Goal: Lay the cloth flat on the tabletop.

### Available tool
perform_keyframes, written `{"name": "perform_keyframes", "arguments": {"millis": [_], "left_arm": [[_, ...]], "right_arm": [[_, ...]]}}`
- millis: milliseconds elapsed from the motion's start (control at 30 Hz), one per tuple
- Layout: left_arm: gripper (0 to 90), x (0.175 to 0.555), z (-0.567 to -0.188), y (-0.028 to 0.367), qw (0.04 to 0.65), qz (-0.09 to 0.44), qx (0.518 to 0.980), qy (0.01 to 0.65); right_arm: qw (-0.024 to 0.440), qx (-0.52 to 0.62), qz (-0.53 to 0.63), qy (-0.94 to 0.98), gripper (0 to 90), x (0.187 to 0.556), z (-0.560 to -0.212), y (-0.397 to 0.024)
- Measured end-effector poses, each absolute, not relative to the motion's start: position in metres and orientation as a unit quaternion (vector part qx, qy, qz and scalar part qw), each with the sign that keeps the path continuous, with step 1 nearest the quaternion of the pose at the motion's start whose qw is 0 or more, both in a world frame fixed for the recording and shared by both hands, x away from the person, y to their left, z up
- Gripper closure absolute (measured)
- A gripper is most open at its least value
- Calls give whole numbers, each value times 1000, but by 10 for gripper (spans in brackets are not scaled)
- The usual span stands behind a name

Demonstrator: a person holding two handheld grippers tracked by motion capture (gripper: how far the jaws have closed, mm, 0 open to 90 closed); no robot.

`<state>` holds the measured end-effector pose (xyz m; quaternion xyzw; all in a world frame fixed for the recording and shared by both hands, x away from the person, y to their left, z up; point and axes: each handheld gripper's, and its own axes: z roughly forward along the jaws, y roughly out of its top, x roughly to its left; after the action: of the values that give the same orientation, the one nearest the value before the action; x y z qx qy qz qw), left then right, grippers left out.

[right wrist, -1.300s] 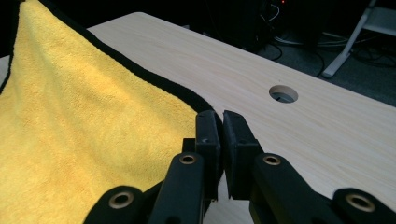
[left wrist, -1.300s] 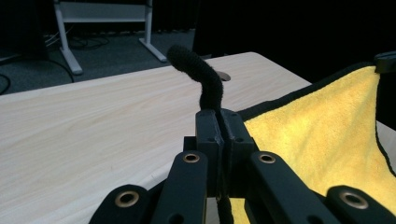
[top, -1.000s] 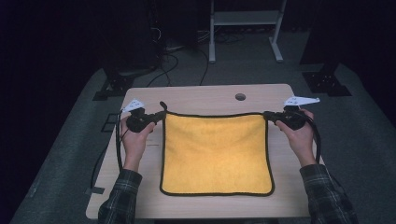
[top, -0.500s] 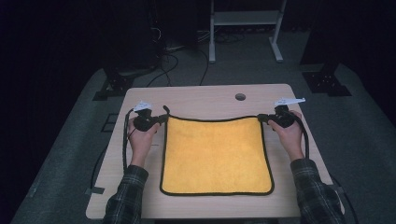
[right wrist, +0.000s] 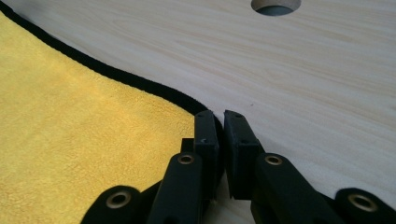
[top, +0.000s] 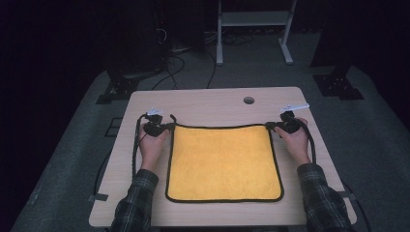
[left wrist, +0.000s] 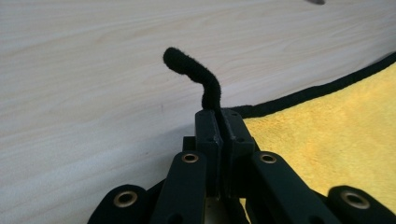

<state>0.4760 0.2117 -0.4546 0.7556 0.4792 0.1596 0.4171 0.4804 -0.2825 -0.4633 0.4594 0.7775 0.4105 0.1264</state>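
Left gripper sits at the cloth's far-left corner, jaws clamped on the black hem; in the left gripper view the hem loop pokes up out of the closed pads, so that's a real pinch on the trim, not on the pile.

Cloth: yellow microfibre square with black edging, lying flat on the table, roughly centred, near edge close to the table's near edge, far edge spanning between the two grippers. Looks light, limp and a bit grippy against the wood. It won't hold any shape: lift one corner and the rest drapes and drags. Nothing fragile about it. The hem is the thickest, firmest part and the best place to hold, right at the corners, so the sheet hangs square and a fold stays aligned. Pinching mid-pile would likely bunch it or slip.

Right gripper is at the far-right corner. In the right gripper view the jaws are almost together with a thin slit between them, and the hem runs in at the left pad. Reads as a thin pinch on the corner trim, shallower than the left one and more likely to slip under tension.

Cable hole sits far of the cloth, well apart from it.
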Motion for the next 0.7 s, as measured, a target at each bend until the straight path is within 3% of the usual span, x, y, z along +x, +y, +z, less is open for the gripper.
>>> {"name": "perform_keyframes", "arguments": {"millis": [67,167,333,533,700], "left_arm": [[846,477,-455,211,410,163,758,481],[781,476,-455,211,410,167,755,484],[603,471,-446,219,422,163,748,485],[512,454,-435,223,417,164,757,475],[461,436,-432,225,417,160,761,471]], "right_arm": [[128,462,406,778,800,482,-466,-282],[140,467,405,773,682,482,-466,-282],[159,478,420,755,537,479,-457,-291],[147,487,411,756,471,469,-451,-307],[176,484,401,757,407,450,-448,-318]]}}
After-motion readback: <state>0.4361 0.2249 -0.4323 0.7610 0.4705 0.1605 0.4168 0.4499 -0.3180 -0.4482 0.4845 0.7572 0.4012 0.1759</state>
